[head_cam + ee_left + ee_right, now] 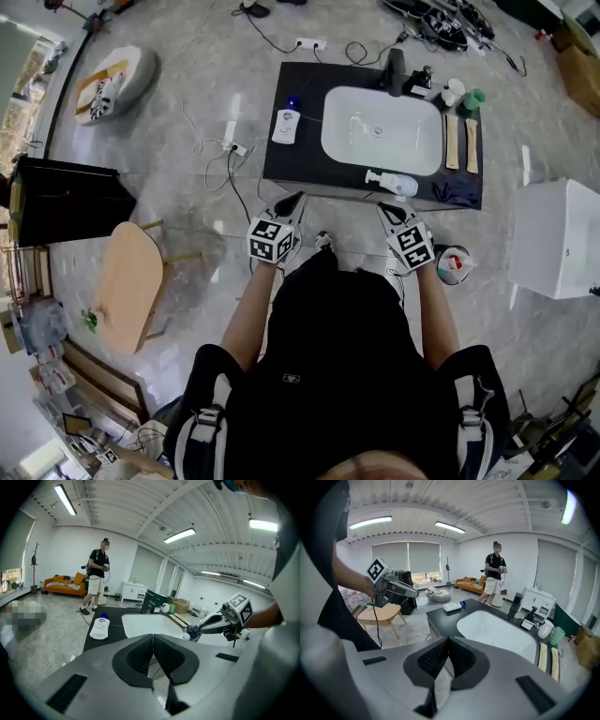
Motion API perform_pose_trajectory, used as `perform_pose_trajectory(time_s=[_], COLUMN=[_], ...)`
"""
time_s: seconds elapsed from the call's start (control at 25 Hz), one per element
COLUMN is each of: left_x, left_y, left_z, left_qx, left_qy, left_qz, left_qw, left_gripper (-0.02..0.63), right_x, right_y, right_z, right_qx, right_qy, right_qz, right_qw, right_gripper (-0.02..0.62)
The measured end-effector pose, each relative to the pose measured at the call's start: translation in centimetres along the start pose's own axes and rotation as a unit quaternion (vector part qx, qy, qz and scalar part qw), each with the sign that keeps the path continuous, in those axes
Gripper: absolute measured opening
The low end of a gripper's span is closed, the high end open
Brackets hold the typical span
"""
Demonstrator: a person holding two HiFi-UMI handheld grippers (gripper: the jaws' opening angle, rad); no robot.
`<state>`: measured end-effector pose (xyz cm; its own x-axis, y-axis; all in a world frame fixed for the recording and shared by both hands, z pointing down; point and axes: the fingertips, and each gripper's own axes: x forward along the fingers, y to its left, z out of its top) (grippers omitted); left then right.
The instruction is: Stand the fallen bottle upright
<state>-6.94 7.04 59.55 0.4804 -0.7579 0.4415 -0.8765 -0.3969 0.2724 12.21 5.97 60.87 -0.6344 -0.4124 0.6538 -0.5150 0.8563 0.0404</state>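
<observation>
Approach step: left gripper [297, 198] and right gripper [382, 208] are closed and empty, near the counter [302, 169]. Next, probably open around the fallen bottle [392, 183].

No word, brand or number can be read in any view. The blue-capped white bottle [287, 127] lying flat on the black worktop [309, 173] has a label with faint print, too small to make out. The marker cubes on the left gripper [296, 199] and right gripper [384, 210] bear black-and-white square code patterns, not letters. A small pale logo [292, 379] on the person's black shirt is illegible.
</observation>
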Motion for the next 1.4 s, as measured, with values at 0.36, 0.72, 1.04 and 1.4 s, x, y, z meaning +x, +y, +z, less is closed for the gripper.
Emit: perform_pose_trajectory(time_s=[0.36, 0.72, 1.04, 1.4], left_x=[0.6, 0.7, 1.9, 3.0], left_y=[2.7, 3.8, 4.1, 4.8], left_z=[1.0, 1.5, 3.2, 3.1], left_qx=[0.000, -0.014, -0.040, -0.052], left_qy=[0.001, 0.004, -0.017, -0.024], left_qz=[-0.001, 0.035, 0.077, 0.093], left_qw=[1.0000, 0.9993, 0.9961, 0.9940], left_gripper=[0.014, 0.014, 0.015, 0.015], right_x=[2.5, 4.1, 4.3, 4.4], right_y=[0.0, -2.1, -4.9, -6.6], right_z=[1.8, 2.9, 3.9, 2.8], right_qx=[-0.002, -0.029, -0.070, -0.079], right_qy=[-0.001, 0.001, 0.005, 0.019], right_qz=[0.002, 0.034, 0.067, 0.072], right_qw=[1.000, 0.999, 0.995, 0.994], right_gripper=[0.060, 0.058, 0.060, 0.058])
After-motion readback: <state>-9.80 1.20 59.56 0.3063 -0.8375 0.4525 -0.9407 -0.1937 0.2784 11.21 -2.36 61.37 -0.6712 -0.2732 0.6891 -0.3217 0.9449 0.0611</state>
